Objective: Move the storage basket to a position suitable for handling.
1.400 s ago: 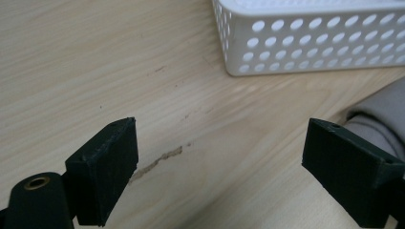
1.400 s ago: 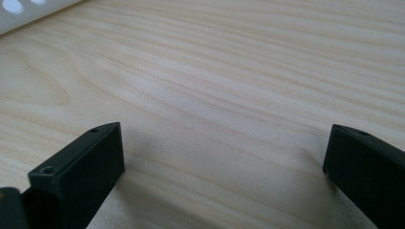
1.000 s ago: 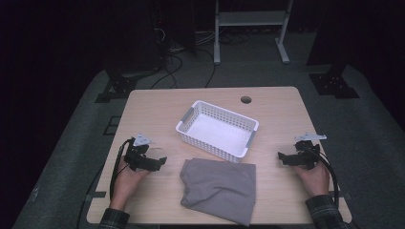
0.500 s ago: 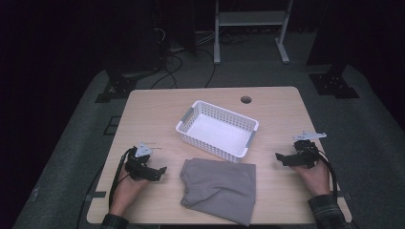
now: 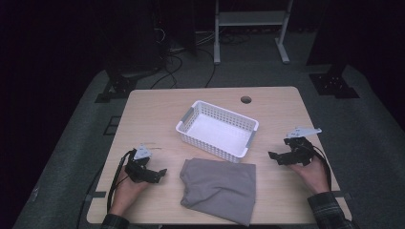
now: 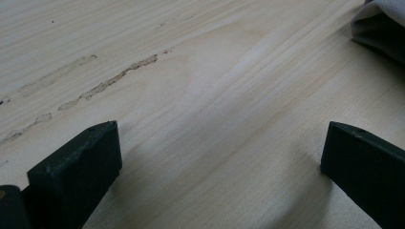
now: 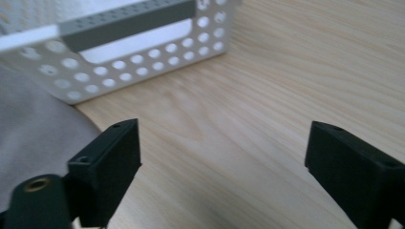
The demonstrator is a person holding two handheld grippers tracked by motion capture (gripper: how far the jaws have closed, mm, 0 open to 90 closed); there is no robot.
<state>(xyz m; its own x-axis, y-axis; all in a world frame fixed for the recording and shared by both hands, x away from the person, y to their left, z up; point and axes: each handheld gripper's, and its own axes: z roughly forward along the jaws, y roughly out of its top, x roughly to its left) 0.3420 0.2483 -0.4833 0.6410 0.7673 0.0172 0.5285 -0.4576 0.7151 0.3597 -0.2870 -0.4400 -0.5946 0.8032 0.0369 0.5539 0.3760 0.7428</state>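
One basket (image 5: 218,130): white plastic, rectangular, walls full of round holes, grey handle strips at both short ends; it stands in the middle of the tabletop (image 5: 157,109) and its inside looks empty.
Cloth (image 5: 218,188): grey, soft, folded to a rough rectangle with wrinkles; it lies flat just in front of the basket, its far edge touching or almost touching the basket wall.
Tabletop: light wood with visible grain, rounded corners, a round hole (image 5: 246,99) near the far edge; some pale scuff marks (image 6: 107,83) show in the left gripper view.
Left gripper (image 5: 160,174): low over bare wood beside the left edge of the cloth, fingers (image 6: 76,167) black, blocky, spread wide, holding nothing.
Right gripper (image 5: 273,156): near the right end of the basket, fingers (image 7: 107,164) wide apart, empty.
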